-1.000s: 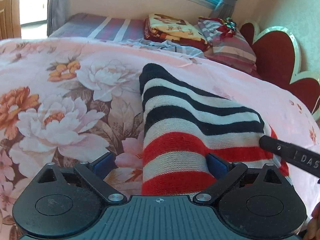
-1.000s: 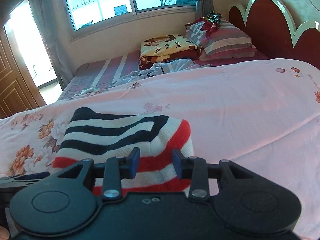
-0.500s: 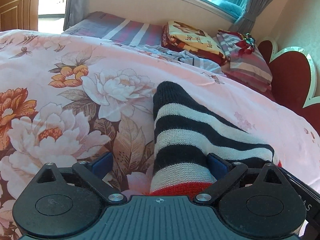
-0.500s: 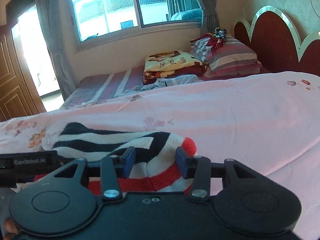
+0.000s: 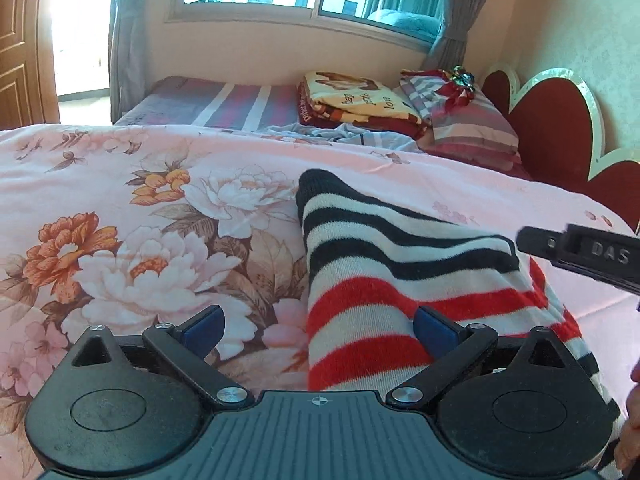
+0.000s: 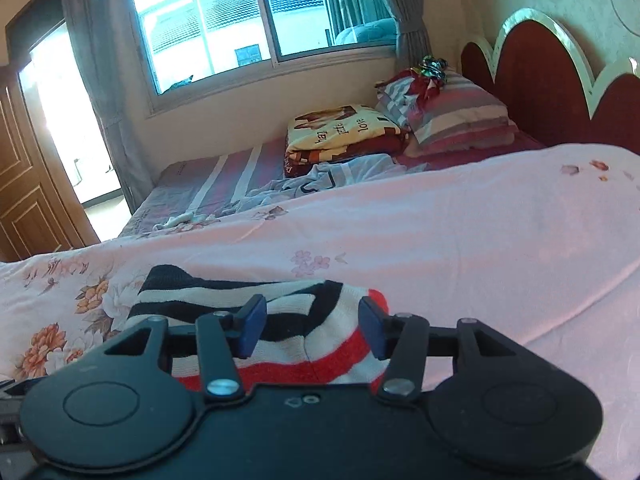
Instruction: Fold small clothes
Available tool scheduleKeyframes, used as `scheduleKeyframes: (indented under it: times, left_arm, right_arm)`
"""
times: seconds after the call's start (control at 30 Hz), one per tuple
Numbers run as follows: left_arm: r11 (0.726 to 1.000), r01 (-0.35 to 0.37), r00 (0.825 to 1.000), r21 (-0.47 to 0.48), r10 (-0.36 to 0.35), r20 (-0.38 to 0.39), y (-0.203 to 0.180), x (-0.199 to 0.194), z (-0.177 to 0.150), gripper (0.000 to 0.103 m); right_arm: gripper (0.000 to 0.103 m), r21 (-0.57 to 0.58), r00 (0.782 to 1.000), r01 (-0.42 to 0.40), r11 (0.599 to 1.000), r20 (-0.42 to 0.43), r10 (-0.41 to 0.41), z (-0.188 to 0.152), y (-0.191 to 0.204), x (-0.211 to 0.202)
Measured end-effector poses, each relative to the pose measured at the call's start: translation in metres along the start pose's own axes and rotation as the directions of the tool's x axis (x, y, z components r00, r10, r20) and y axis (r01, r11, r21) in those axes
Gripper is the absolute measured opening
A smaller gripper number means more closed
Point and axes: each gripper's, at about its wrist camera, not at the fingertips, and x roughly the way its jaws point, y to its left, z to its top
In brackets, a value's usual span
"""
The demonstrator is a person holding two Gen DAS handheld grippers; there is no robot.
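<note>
A small knitted garment (image 5: 380, 276) with black, white and red stripes lies folded on the pink floral bedspread (image 5: 120, 208). My left gripper (image 5: 320, 326) is open, its right blue pad (image 5: 434, 326) over the red-striped end, its left pad over the bedspread. My right gripper (image 6: 312, 322) is open just above the garment's folded right end (image 6: 288, 336). A finger of the right gripper (image 5: 580, 252) shows at the right in the left wrist view.
Striped pillows (image 6: 452, 112) and a folded yellow blanket (image 6: 344, 132) lie at the head of the bed by the red scalloped headboard (image 6: 552, 76). Loose pale clothes (image 6: 332, 180) lie beyond the bedspread. A wooden door (image 6: 24, 192) stands at the left.
Both grippers have pulled back and lifted a little from the garment. My right gripper's jaws have opened wider. The garment lies flat, more of its red end showing in the left wrist view.
</note>
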Motion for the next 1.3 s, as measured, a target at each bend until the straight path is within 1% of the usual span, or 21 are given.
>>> scheduleKeyframes:
  times: [0.1,0.17,0.2,0.23,0.3,0.37,0.43,0.5,0.6,0.67,0.73,0.8,0.87,0.9,1.03,1.2,1.3]
  left_arm:
    - [0.999,0.005,1.0,-0.032,-0.006,-0.024,0.0,0.001,-0.01,0.1]
    - [0.999,0.006,1.0,-0.038,-0.007,-0.026,-0.001,0.004,-0.016,0.1]
    - [0.999,0.008,1.0,-0.037,-0.009,-0.028,-0.001,0.005,-0.017,0.101]
    - [0.999,0.006,0.999,-0.035,-0.007,-0.031,-0.001,0.005,-0.016,0.101]
    - [0.999,0.002,0.999,-0.038,-0.003,-0.045,-0.002,0.004,-0.014,0.101]
    - [0.999,0.004,0.999,-0.043,-0.006,-0.049,-0.001,-0.004,-0.013,0.101]
    - [1.0,0.018,0.999,-0.023,-0.019,-0.038,-0.001,-0.016,-0.018,0.101]
    - [0.999,0.024,0.999,-0.026,-0.025,-0.029,0.002,-0.025,-0.025,0.101]
    - [0.996,0.04,0.998,-0.075,-0.043,-0.041,0.007,-0.03,-0.035,0.101]
    - [0.997,0.042,0.998,-0.06,-0.045,-0.045,0.003,-0.028,-0.042,0.101]
    - [0.999,0.032,0.999,-0.032,-0.033,-0.041,-0.003,-0.028,-0.045,0.101]
    - [0.999,0.024,0.998,-0.024,-0.025,-0.054,-0.006,-0.033,-0.042,0.101]
    - [1.0,0.022,0.998,-0.021,-0.024,-0.059,-0.007,-0.039,-0.041,0.101]
    - [1.0,0.02,0.998,-0.015,-0.021,-0.057,-0.007,-0.043,-0.041,0.101]
    - [1.0,0.021,0.998,0.015,-0.02,-0.058,-0.009,-0.056,-0.048,0.101]
    - [0.999,0.032,0.996,0.041,-0.028,-0.086,-0.015,-0.057,-0.063,0.101]
    - [0.999,0.033,0.995,0.033,-0.03,-0.097,-0.015,-0.058,-0.069,0.101]
  right_arm:
    - [0.032,-0.061,0.999,0.017,0.998,-0.028,-0.019,-0.005,0.013,0.013]
    - [0.03,-0.13,0.994,0.065,0.989,-0.077,-0.075,-0.018,0.016,0.027]
    - [0.033,-0.139,0.994,0.064,0.988,-0.077,-0.076,-0.024,0.012,0.031]
    - [0.034,-0.116,0.995,0.052,0.992,-0.073,-0.061,-0.024,0.007,0.031]
    - [0.034,-0.077,0.994,0.044,0.996,-0.101,-0.052,-0.017,0.004,0.03]
    - [0.032,-0.078,0.994,0.044,0.996,-0.094,-0.051,-0.013,0.006,0.019]
    - [0.032,-0.06,0.998,0.012,0.998,-0.06,-0.015,-0.015,0.005,-0.005]
    - [0.032,-0.074,0.999,-0.009,0.997,-0.046,0.006,-0.026,0.005,-0.028]
    - [0.031,-0.123,0.998,0.008,0.992,-0.054,-0.015,-0.05,0.004,-0.049]
    - [0.031,-0.158,0.996,0.033,0.987,-0.072,-0.045,-0.067,0.001,-0.048]
    - [0.031,-0.201,0.996,0.058,0.978,-0.059,-0.071,-0.072,0.004,-0.051]
    - [0.031,-0.167,0.996,0.044,0.985,-0.068,-0.056,-0.064,0.008,-0.06]
    - [0.033,-0.117,0.999,0.02,0.993,-0.048,-0.026,-0.059,0.006,-0.076]
    - [0.034,-0.113,0.999,0.015,0.993,-0.041,-0.02,-0.059,0.006,-0.083]
    - [0.034,-0.144,0.998,0.002,0.99,-0.06,-0.01,-0.073,0.007,-0.104]
    - [0.034,-0.167,0.991,0.024,0.986,-0.128,-0.046,-0.102,0.002,-0.098]
    - [0.035,-0.16,0.99,0.025,0.987,-0.13,-0.046,-0.103,0.005,-0.102]
